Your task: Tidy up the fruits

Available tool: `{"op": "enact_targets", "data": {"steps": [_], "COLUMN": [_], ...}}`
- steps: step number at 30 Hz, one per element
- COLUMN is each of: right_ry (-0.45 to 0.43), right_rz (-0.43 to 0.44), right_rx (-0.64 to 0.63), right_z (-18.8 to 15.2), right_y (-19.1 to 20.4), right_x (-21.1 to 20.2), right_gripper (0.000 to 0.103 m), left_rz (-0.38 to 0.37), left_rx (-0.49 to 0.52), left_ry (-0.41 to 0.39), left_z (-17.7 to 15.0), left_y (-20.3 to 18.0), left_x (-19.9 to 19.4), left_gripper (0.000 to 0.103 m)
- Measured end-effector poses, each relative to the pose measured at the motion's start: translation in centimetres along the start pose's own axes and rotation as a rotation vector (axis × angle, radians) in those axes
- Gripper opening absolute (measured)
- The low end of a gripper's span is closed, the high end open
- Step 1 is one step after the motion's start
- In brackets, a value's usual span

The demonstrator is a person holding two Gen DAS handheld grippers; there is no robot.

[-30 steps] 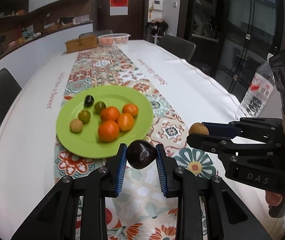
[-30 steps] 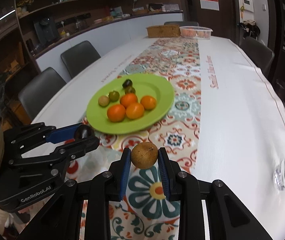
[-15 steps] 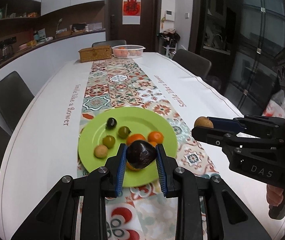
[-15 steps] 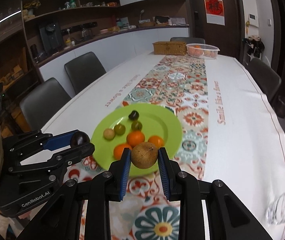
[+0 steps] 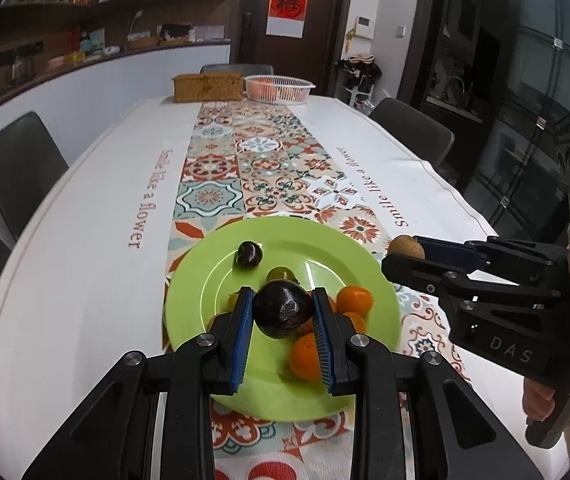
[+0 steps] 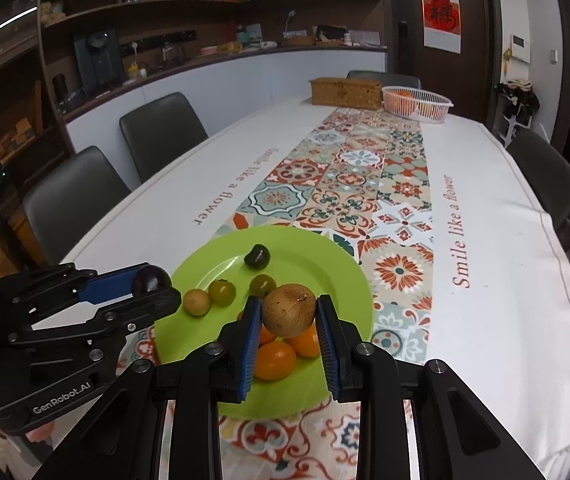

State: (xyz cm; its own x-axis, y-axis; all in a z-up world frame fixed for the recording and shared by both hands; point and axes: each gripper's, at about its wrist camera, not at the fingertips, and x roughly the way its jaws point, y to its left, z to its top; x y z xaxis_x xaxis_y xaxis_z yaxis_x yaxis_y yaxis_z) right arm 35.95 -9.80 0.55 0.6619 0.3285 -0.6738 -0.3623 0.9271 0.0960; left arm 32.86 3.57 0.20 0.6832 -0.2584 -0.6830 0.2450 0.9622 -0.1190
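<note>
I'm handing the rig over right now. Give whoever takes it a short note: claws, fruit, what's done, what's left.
Left claw: shut on a dark plum, above the green plate.
Right claw: shut on a brown fruit, also over the plate.
On the plate: oranges, small green fruits, a tan fruit, another dark fruit.
Done: both fruits carried to the plate.
Left: lower and release each onto a bare spot.

A glossy dark plum is catching the light between ribbed blue pads on the matt black plastic left tool. The right tool is showing a rough, dull brown fruit. The green plate is gleaming smoothly on a cloth-covered surface; a woven box is sitting beside a white plastic basket.
</note>
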Motion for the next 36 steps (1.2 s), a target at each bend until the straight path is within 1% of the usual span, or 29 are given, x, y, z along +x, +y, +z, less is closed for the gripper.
{"op": "enact_targets", "data": {"steps": [6,10,11,13,18,22,26,29,32,34,36], "right_ry": [0.042,0.067,0.073,0.08,0.082,0.064,0.031,-0.008,-0.041,-0.053,-0.069], "right_rz": [-0.001,0.001,0.001,0.009,0.003,-0.016,-0.037,-0.047,-0.057,-0.06,-0.063], "right_rx": [0.013,0.013,0.013,0.02,0.041,0.032,0.018,0.014,0.01,0.014,0.017], "right_z": [0.3,0.4,0.5,0.6,0.5,0.2,-0.4,-1.1,-1.8,-2.2,-2.8], "right_y": [-0.6,-0.8,-0.9,-1.0,-1.3,-1.1,-0.6,-0.2,0.2,0.4,0.7], "right_x": [3.0,4.7,5.0,5.6,5.7,4.4,2.0,-0.4,-2.8,-4.1,-5.6], "right_gripper": [0.029,0.029,0.029,0.029,0.033,0.033,0.034,0.041,0.041,0.041,0.047], "left_rz": [-0.018,-0.018,-0.019,-0.017,0.023,0.06,0.104,0.12,0.139,0.143,0.151], "left_rx": [-0.036,-0.029,-0.023,-0.016,-0.011,-0.001,0.014,0.031,0.05,0.053,0.056], "left_ry": [0.042,0.062,0.067,0.069,0.054,0.024,-0.013,-0.042,-0.075,-0.095,-0.113], "left_z": [0.1,0.0,0.0,0.1,-0.1,-0.3,-0.5,-0.8,-1.2,-1.6,-2.0], "left_y": [1.1,1.2,1.2,1.2,1.3,1.1,0.5,-0.3,-1.3,-1.9,-2.6], "left_x": [2.6,3.4,3.5,3.6,2.7,1.1,-1.1,-2.9,-4.7,-6.0,-7.3], "left_gripper": [0.029,0.029,0.03,0.039,0.039,0.042,0.044,0.047,0.052,0.057,0.061]}}
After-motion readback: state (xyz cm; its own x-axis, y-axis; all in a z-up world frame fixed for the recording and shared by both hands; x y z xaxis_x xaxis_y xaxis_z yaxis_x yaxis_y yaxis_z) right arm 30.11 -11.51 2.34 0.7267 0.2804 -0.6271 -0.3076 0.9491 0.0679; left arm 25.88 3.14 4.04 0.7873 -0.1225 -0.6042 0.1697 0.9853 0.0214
